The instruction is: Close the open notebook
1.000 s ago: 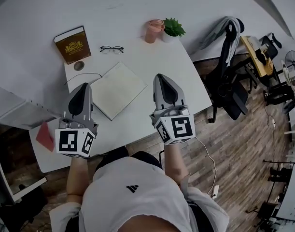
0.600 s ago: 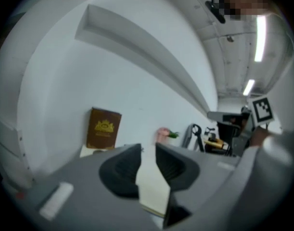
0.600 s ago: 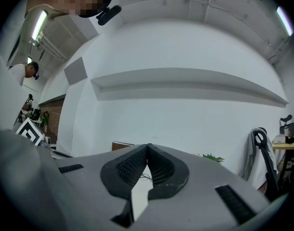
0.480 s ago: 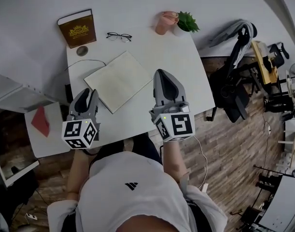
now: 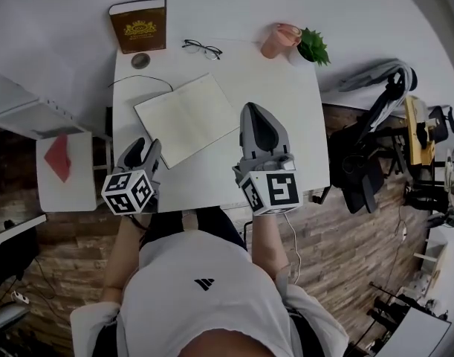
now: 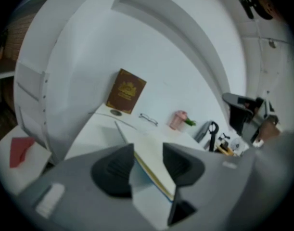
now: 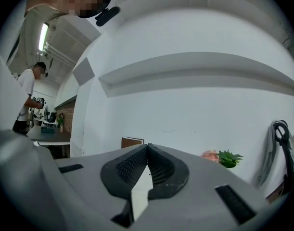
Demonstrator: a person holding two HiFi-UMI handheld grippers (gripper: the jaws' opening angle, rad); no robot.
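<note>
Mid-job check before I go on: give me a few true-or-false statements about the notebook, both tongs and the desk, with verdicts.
1. The notebook lies open on the white desk. True.
2. The left tongs are shut. False: they stand open, their jaws have just been opening, and the notebook's edge shows in the gap with no pad pressing on it.
3. The right tongs are shut and empty. True.
4. The glasses lie on the notebook. False: they lie on the desk beyond it, between the brown book and the pink cup.
5. The pink cup stands beside the plant. True.
</note>
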